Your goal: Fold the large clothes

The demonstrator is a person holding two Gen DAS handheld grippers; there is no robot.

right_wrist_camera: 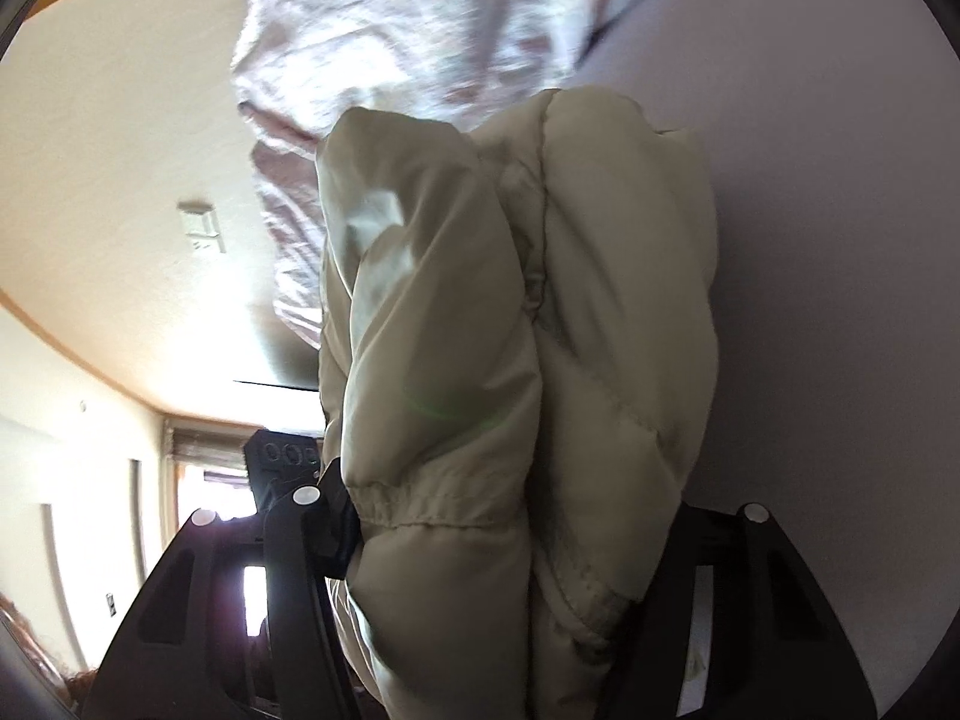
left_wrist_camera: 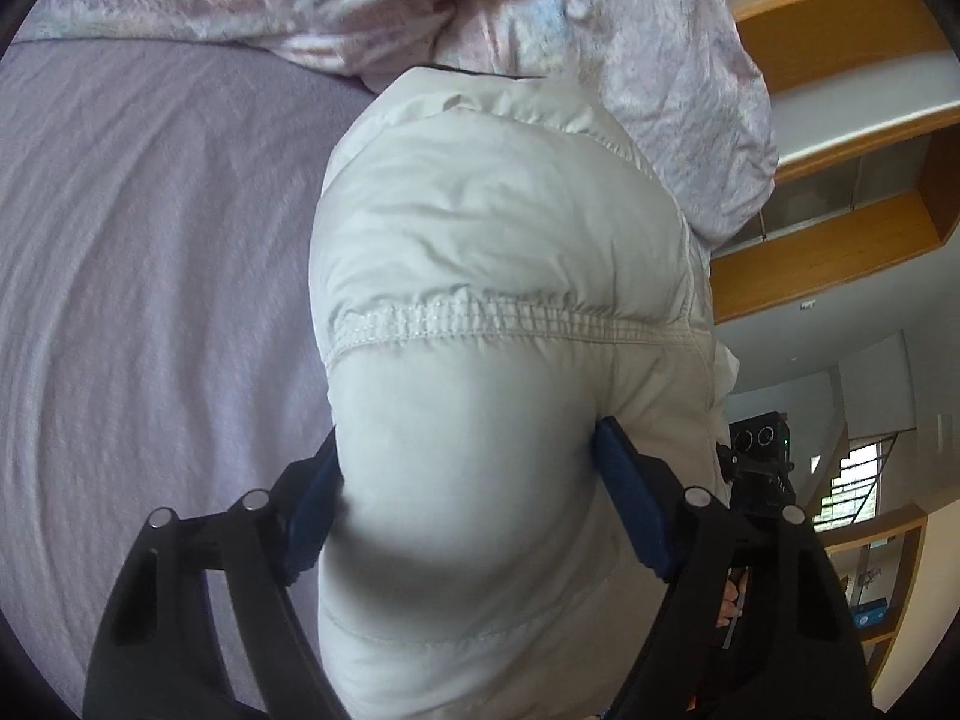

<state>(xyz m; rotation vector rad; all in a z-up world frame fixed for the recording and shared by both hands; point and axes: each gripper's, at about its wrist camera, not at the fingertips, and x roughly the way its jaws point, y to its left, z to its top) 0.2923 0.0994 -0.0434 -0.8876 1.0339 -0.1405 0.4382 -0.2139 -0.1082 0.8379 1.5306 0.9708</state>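
The puffy jacket [left_wrist_camera: 510, 276] bulges between the left gripper [left_wrist_camera: 474, 498] fingers [left_wrist_camera: 630, 498], hiding their inner faces, and runs off the bottom edge. In the right wrist view it covers the right gripper [right_wrist_camera: 516, 546] almost wholly; its right finger is hidden. The quilt [right_wrist_camera: 384, 30] is blurred and cut off above.

Matt, quilted, puffy cloth jacket [left_wrist_camera: 498, 276]; wrinkled woven bedsheet [left_wrist_camera: 150, 276]; crumpled, slightly shiny quilt [left_wrist_camera: 630, 18]; smooth wooden shelves [left_wrist_camera: 840, 60].

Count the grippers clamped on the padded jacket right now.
2: the left gripper squeezes a stitched section of the padded jacket; the right gripper clamps another bunched part.
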